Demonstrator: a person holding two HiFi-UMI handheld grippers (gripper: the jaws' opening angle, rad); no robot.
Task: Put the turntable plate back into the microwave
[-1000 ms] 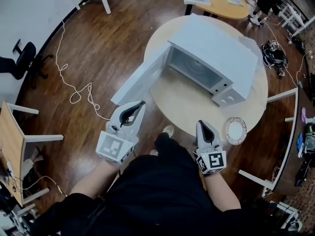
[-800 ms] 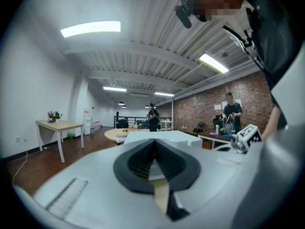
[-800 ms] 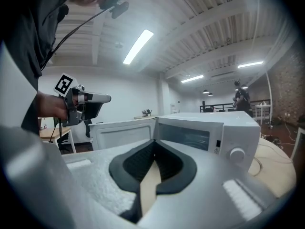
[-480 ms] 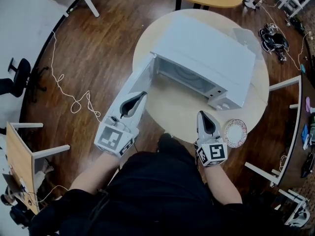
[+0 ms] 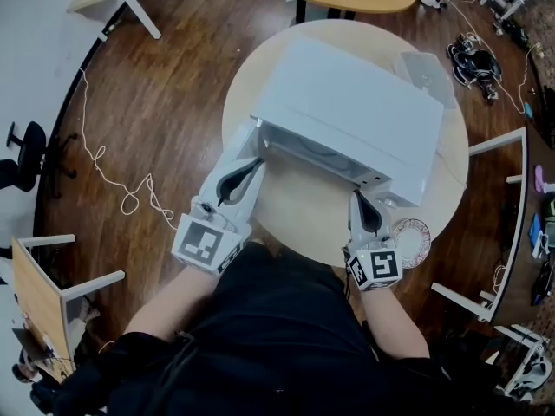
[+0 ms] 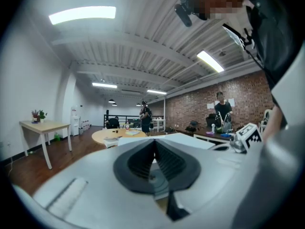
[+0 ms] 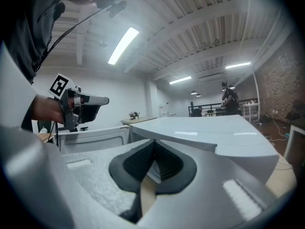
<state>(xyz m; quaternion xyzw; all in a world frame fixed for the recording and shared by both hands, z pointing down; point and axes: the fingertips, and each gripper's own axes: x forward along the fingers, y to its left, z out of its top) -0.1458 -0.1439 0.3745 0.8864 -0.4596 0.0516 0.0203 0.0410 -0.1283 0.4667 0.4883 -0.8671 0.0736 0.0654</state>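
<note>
- Black-lined jaws of the left gripper (image 5: 248, 173) are pressed together with nothing between them. It hangs over the near left part of the counter (image 5: 303, 199), its tip just beside the open door (image 5: 227, 159).
- The right gripper (image 5: 360, 204) is likewise closed and empty, and points toward the front right corner of the microwave (image 5: 351, 111).
- Assessment: the step in hand is the approach to the plate, which is not yet picked up. The right gripper is the better placed. Its jaws must part first, then come in low at the rim from the counter's edge so that one jaw slides under. A plate lying flat offers little purchase and looks smooth, so it should be carried level. The left gripper could steady the opposite rim.
- The turntable plate (image 5: 412, 236) lies flat near the counter's near right edge. It is just beside the right gripper, on that gripper's right and apart from it, and well apart from the left gripper.
- The microwave stands beyond, its cavity facing the person and its door swung out to the left. Its own top hides most of the interior.
</note>
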